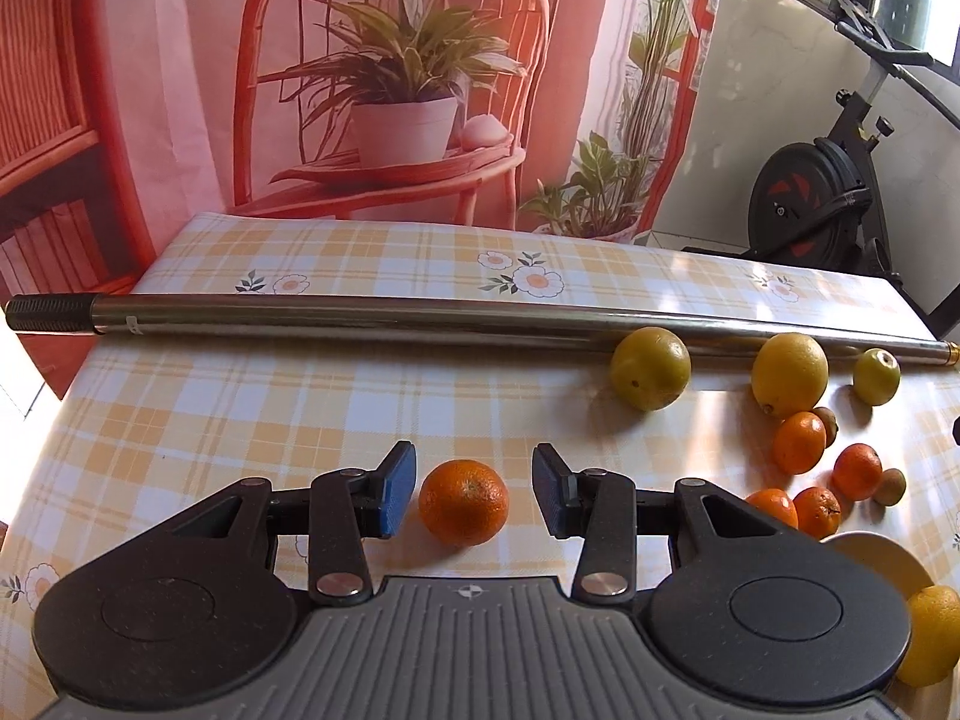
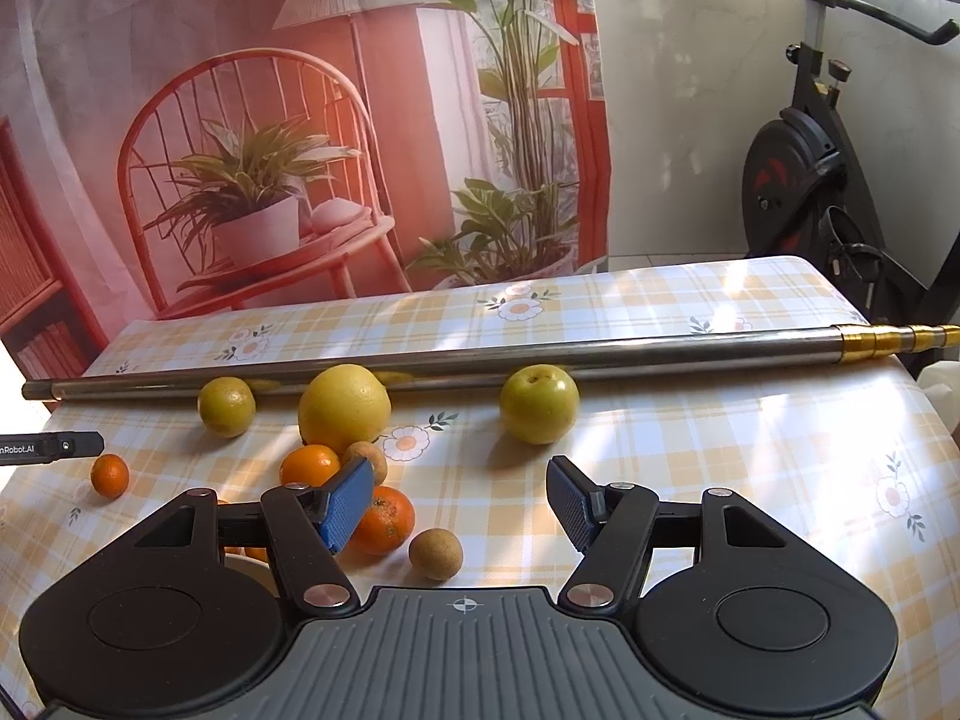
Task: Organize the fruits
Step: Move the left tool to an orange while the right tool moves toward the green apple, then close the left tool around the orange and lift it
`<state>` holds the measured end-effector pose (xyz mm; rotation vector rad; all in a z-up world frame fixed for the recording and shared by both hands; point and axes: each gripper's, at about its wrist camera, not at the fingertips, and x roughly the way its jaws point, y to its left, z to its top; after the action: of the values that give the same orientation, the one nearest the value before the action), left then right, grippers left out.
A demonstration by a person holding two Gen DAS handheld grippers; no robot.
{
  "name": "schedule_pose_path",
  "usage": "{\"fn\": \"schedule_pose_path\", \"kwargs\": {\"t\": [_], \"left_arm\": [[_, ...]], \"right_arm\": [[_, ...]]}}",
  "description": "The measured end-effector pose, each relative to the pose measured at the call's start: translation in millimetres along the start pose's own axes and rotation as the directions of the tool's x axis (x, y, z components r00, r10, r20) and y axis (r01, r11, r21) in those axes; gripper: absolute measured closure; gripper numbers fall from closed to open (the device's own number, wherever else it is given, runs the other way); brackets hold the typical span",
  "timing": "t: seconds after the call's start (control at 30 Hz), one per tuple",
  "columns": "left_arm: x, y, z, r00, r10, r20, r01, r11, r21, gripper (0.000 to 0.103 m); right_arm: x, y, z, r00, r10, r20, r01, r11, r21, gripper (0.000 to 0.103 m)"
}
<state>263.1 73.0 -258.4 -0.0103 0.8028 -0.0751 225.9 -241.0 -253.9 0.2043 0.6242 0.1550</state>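
In the left wrist view my left gripper (image 1: 474, 495) is open, its blue pads on either side of a lone orange mandarin (image 1: 463, 501) that rests on the table, apart from both pads. To the right lie a green-yellow orange (image 1: 650, 367), a lemon (image 1: 789, 373), a small green fruit (image 1: 876, 376) and several mandarins (image 1: 798, 443). In the right wrist view my right gripper (image 2: 459, 504) is open and empty above a small brown longan (image 2: 435, 553). A mandarin (image 2: 384, 519) sits beside its left pad. A green apple-like fruit (image 2: 539, 403) and a lemon (image 2: 344, 409) lie further back.
A long steel pole (image 1: 420, 315) lies across the checked tablecloth (image 1: 240, 420) behind the fruit; it also shows in the right wrist view (image 2: 540, 354). A pale plate rim (image 1: 882, 558) with a lemon (image 1: 936, 636) sits at the right. An exercise bike (image 2: 810, 180) stands beyond the table.
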Motion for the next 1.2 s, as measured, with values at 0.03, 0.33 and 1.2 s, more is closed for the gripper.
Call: {"fn": "schedule_pose_path", "kwargs": {"t": [0.03, 0.33, 1.2], "left_arm": [[3, -1, -1, 1.0, 0.01, -0.002, -0.01, 1.0, 0.016, 0.058], [26, -2, -6, 0.998, 0.039, -0.046, -0.035, 0.996, 0.085, 0.057], [-59, -54, -15, 0.988, -0.114, 0.104, 0.107, 0.992, 0.07, 0.064]], "right_arm": [[0, 0, 0, 1.0, -0.001, -0.001, 0.001, 1.0, 0.001, 0.042], [3, -3, -1, 1.0, -0.001, -0.013, 0.002, 1.0, 0.008, 0.042], [22, -18, 7, 0.996, -0.061, 0.07, 0.067, 0.995, -0.076, 0.045]]}}
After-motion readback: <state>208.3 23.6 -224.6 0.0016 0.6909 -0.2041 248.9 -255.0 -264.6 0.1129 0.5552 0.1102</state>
